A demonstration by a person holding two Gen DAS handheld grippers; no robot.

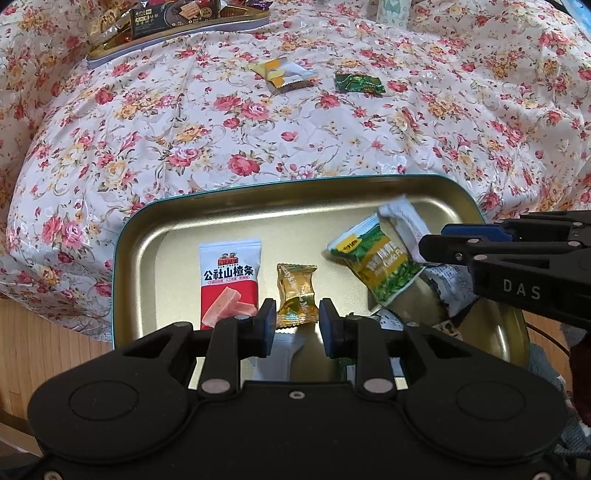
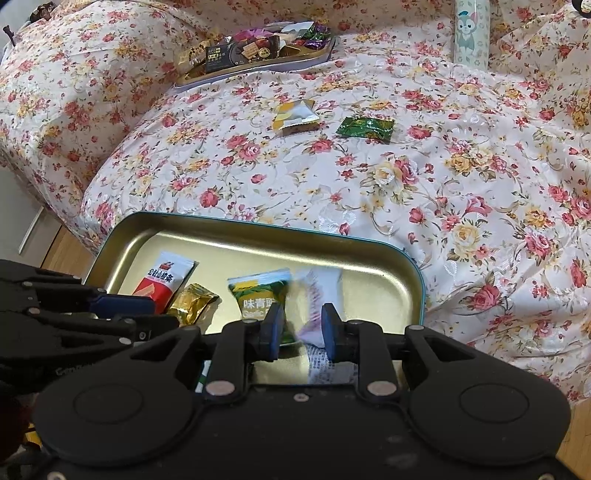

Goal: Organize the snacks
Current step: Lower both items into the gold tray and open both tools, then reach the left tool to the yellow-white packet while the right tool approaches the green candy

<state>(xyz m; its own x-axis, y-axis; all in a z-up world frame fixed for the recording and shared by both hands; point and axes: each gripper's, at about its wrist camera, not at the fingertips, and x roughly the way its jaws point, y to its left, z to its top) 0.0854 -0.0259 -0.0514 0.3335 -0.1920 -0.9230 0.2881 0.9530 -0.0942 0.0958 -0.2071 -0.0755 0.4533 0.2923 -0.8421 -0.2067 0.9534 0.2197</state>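
The near tin (image 1: 155,229) is a shallow gold tray with a teal rim, and it lies at the front edge of the floral cloth (image 1: 332,147). Inside it are four snacks: a red and white pack (image 1: 227,280) with Chinese letters at the left, a gold candy (image 1: 297,295) beside it, a green pea pack (image 1: 376,266) right of the middle, and a white pack (image 1: 400,218) that looks blurred, partly under the green one.

The left gripper (image 1: 297,325) hangs low over the tin with its blue pads apart, and the gold candy shows between them; I cannot tell if they touch it. The right gripper (image 2: 298,332) is also parted, with nothing clamped; the white pack (image 2: 319,291) and the green pack (image 2: 260,295) lie just beyond its tips.

On the cloth, well apart from the tin, lie a yellow sachet (image 1: 282,75) and a dark green candy (image 1: 358,84), near each other. At the far side a second tin (image 2: 258,66) is full of mixed wrapped sweets.

Only the right view shows this far tin whole, and also a pale cylinder (image 2: 471,33) with a cartoon rabbit at the back. The left view shows the red pack's print more clearly.
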